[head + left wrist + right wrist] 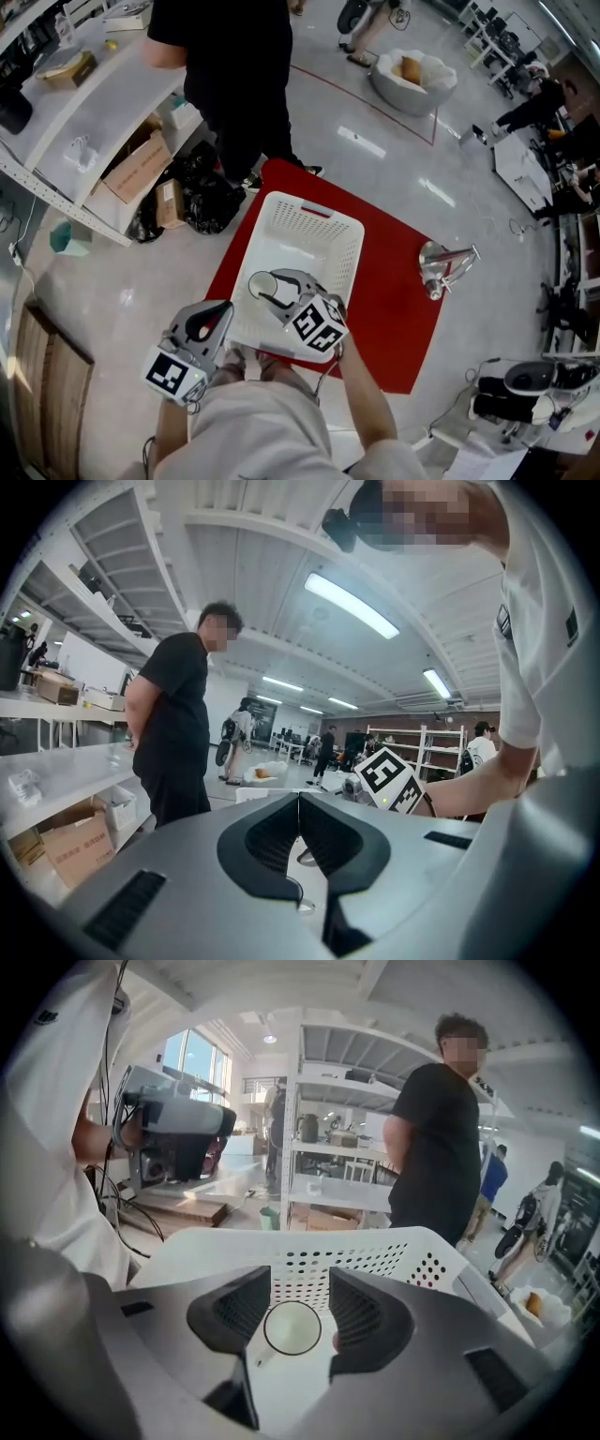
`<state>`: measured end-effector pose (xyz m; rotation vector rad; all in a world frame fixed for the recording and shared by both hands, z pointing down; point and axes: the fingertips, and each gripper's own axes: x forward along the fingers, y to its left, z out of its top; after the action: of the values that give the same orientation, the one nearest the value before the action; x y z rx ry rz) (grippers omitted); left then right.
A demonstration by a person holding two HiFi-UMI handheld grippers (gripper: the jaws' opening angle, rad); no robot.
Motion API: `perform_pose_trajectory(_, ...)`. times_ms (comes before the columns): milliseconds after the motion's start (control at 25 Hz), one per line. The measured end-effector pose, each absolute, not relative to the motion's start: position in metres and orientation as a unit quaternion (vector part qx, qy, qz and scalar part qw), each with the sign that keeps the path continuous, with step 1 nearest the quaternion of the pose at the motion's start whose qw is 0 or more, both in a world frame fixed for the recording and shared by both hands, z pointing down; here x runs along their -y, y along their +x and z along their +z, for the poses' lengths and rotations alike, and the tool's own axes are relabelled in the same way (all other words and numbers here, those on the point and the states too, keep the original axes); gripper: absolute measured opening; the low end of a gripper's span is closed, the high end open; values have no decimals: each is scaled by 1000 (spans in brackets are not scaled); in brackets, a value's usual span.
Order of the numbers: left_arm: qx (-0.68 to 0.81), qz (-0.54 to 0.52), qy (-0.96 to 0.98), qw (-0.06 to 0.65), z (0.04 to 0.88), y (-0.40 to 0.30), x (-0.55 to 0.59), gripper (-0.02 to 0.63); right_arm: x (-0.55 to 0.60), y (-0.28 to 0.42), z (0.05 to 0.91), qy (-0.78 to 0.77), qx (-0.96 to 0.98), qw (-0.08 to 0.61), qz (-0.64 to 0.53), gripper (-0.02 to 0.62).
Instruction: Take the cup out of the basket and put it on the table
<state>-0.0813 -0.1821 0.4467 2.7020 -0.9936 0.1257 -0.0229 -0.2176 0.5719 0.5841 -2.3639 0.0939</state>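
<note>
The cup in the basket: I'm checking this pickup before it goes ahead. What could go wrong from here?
The right hand-held gripper has its jaws apart with the cup between them, not pressed; closing off-centre could knock it away. The wall of the basket rises close behind the cup, so a jaw might catch it when lifting. The left hand-held gripper is shut and holds nothing, so the basket may shift.
</note>
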Motion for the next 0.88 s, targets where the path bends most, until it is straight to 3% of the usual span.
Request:
perform_pose_trajectory(560, 351, 51, 926, 133, 454, -93, 186, 11, 212, -31, 655, 126, 867, 479, 52, 384)
perform_pose_trajectory(880, 354, 54, 924, 136, 459, -97, 188, 11, 215, -28, 698, 105, 836, 534, 68, 430)
